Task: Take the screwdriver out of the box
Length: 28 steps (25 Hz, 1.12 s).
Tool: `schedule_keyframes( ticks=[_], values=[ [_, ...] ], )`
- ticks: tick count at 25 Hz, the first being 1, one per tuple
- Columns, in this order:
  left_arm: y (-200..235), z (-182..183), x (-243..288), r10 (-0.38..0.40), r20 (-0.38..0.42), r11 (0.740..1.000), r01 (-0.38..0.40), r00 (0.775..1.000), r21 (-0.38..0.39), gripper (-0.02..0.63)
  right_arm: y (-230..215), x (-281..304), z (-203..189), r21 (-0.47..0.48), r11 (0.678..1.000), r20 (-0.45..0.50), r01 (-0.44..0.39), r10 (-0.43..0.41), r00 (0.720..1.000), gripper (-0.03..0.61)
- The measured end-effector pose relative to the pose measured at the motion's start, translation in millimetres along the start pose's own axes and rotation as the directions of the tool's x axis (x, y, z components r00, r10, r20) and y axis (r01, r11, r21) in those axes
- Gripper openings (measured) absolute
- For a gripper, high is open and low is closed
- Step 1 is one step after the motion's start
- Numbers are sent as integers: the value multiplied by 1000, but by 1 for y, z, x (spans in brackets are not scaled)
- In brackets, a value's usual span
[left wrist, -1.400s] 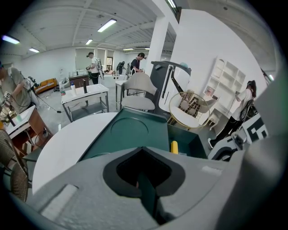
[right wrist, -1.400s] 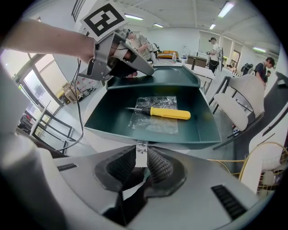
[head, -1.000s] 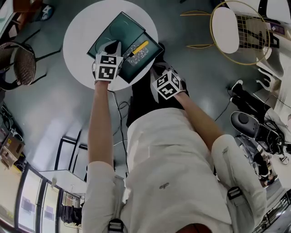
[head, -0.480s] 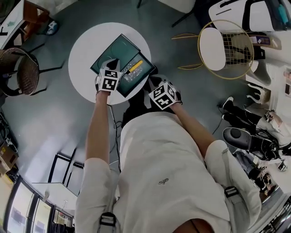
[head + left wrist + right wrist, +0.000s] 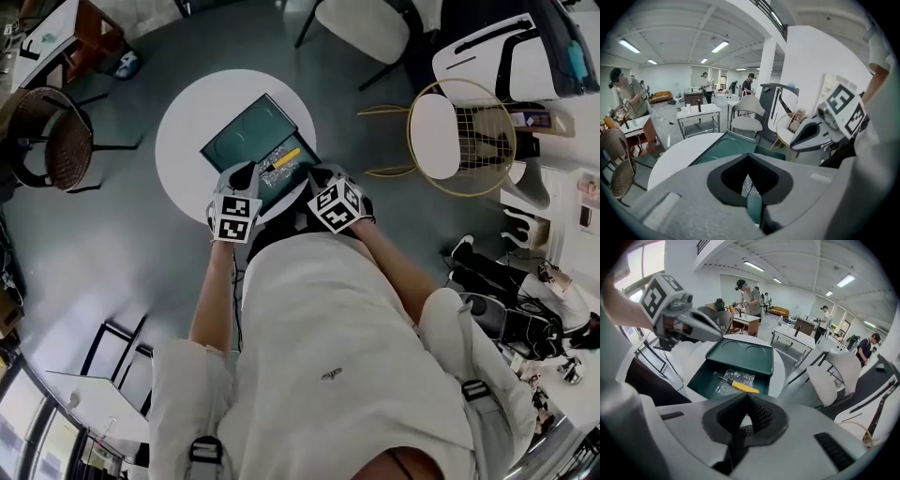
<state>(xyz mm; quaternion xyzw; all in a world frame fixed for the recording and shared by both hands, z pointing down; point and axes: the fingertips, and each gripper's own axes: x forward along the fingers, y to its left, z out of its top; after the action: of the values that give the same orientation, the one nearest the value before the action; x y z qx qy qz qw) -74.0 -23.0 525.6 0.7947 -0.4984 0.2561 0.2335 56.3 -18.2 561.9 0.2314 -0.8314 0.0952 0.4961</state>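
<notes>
An open dark green box (image 5: 246, 134) lies on the round white table (image 5: 187, 141), lid folded back. In it, a yellow-handled screwdriver (image 5: 284, 157) rests on a clear plastic bag (image 5: 732, 379); the right gripper view shows the screwdriver (image 5: 740, 386) straight ahead and below. My left gripper (image 5: 246, 180) hovers at the box's near left corner, jaws shut and empty (image 5: 749, 164). At the box's near right corner, off the table edge, my right gripper (image 5: 321, 180) is also shut on nothing (image 5: 746, 401). Neither touches the screwdriver.
A gold wire chair (image 5: 459, 136) stands to the right of the table, a wicker chair (image 5: 56, 141) to the left, and a white chair (image 5: 366, 23) beyond. Cables lie on the floor under the table. People work at benches far off.
The head camera has pulled back, so the table looks smaller. My left gripper has drawn back from over the box toward its near edge. The right gripper sits slightly closer to the box.
</notes>
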Motion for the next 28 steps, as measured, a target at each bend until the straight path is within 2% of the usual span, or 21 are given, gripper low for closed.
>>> schedule_keyframes(
  ticks=[2, 5, 9, 12, 15, 17, 23, 28],
  values=[
    [-5, 4, -24, 26, 32, 998, -24, 999, -49, 9, 0, 5, 9, -62, 998, 2, -15, 15, 1000, 11],
    [-10, 7, -57, 65, 67, 995, -60, 996, -78, 9, 8, 16, 19, -172, 984, -14, -42, 40, 999, 11],
    [-9, 1, -90, 159, 80, 981, -148, 984, -126, 9, 17, 32, 24, -340, 935, -62, -104, 88, 994, 11],
    [-5, -7, -111, 216, 70, 958, -198, 974, -206, 9, 19, 42, 27, -435, 890, -99, -133, 100, 990, 11],
    [-2, -25, -127, 249, 55, 915, -216, 967, -341, 9, 20, 56, 30, -535, 831, -134, -152, 94, 987, 12],
    [-5, -37, -135, 266, 42, 891, -229, 963, -392, 9, 22, 64, 28, -594, 785, -163, -177, 98, 982, 12],
    [-10, -60, -145, 299, -8, 854, -271, 954, -445, 9, 24, 88, 22, -707, 662, -234, -250, 115, 965, 28],
    [-18, -71, -148, 308, -64, 849, -304, 949, -432, 9, 25, 110, 14, -761, 571, -297, -307, 113, 948, 48]
  ],
)
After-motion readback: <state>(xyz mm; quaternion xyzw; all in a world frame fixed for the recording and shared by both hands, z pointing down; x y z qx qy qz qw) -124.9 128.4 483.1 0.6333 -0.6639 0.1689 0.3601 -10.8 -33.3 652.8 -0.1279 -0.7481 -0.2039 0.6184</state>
